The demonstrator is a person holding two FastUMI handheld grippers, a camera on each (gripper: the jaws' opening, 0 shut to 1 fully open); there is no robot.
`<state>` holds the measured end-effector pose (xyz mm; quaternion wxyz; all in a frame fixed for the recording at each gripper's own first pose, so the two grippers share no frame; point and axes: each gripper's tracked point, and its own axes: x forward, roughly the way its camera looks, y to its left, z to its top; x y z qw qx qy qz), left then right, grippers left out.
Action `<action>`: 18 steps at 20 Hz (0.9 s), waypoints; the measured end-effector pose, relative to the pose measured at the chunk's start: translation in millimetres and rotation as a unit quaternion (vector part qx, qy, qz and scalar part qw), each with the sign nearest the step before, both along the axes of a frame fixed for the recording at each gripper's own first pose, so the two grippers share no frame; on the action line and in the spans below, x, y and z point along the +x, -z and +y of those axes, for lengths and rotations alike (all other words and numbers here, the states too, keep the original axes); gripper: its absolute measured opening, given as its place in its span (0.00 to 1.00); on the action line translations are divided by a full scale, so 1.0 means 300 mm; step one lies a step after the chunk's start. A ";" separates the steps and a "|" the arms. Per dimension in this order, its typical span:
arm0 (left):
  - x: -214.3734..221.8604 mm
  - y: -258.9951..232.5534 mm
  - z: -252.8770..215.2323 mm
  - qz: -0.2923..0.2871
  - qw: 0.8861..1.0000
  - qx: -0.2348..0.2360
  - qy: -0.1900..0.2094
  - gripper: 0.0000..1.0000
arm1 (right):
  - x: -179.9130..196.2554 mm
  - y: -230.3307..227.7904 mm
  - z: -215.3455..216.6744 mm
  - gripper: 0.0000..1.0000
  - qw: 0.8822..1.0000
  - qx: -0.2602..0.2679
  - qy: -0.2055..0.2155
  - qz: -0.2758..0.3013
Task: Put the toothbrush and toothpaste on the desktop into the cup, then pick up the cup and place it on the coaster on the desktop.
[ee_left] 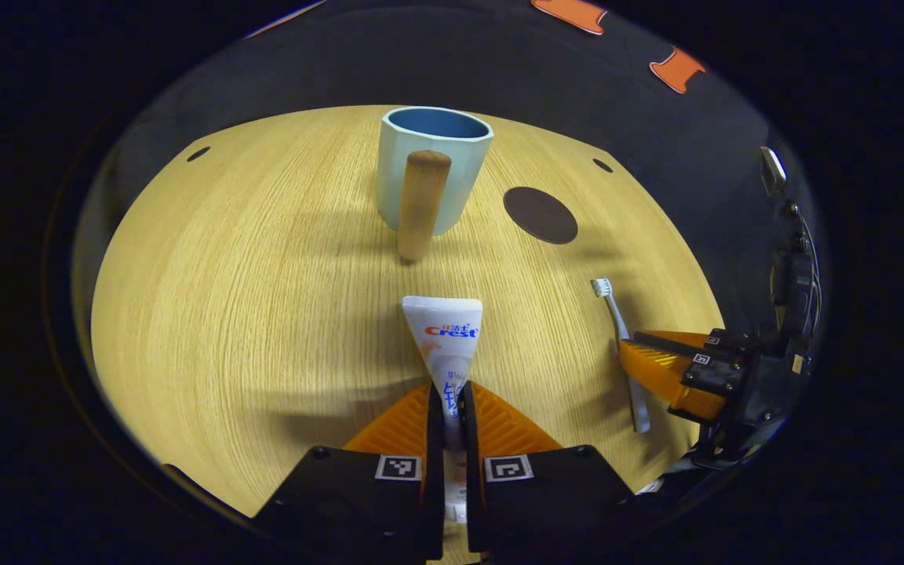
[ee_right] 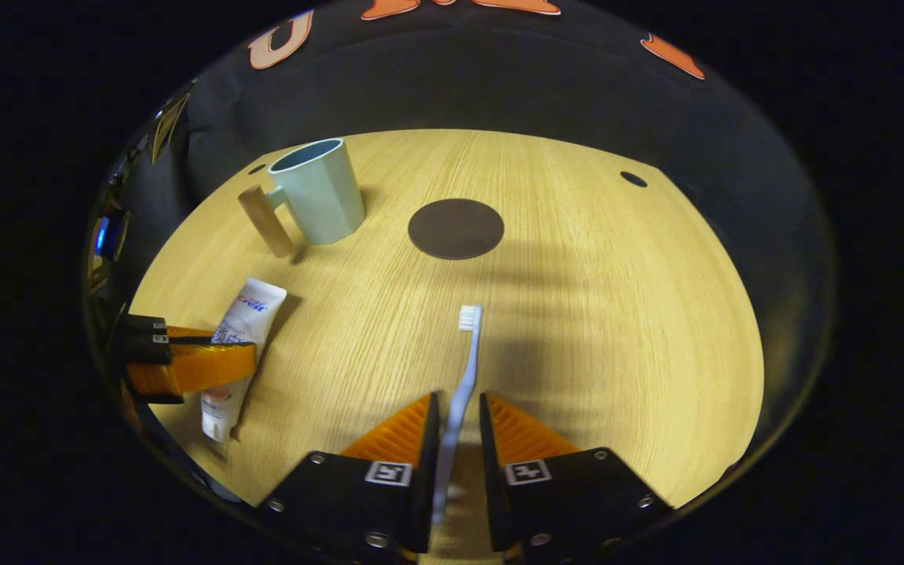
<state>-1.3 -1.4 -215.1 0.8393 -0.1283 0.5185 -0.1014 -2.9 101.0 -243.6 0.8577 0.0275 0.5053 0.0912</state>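
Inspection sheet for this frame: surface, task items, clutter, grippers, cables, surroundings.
Surface: round wooden desktop with small dark holes near its edge.
Cup: upright, empty as far as can be seen, wooden handle facing the left gripper's camera.
Coaster: dark disc, bare, apart from the cup.
Toothpaste: tube lying flat, its lower part between the left gripper fingers, which look closed on it.
Toothbrush: lying flat, bristles pointing away; right gripper fingers straddle its handle with gaps still visible.
Clutter: nothing seen.
Cables: thin wires behind the right gripper in the left gripper view.
Surroundings: black cloth booth wall.
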 end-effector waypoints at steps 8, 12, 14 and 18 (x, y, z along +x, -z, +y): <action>0.057 -0.127 0.056 -0.067 0.997 -0.008 -0.030 0.15 | 0.029 -0.027 0.001 0.06 0.999 0.011 0.007 -0.032; 0.081 -0.163 0.052 -0.090 0.995 -0.025 -0.036 0.12 | 0.051 -0.069 -0.003 0.06 0.998 0.025 0.018 -0.060; 0.086 -0.178 0.048 -0.097 0.994 -0.032 -0.037 0.12 | 0.051 -0.095 -0.024 0.06 0.997 0.031 0.025 -0.071; 0.122 -0.253 0.046 -0.130 0.990 -0.038 -0.040 0.12 | 0.077 -0.164 -0.036 0.06 0.993 0.050 0.038 -0.101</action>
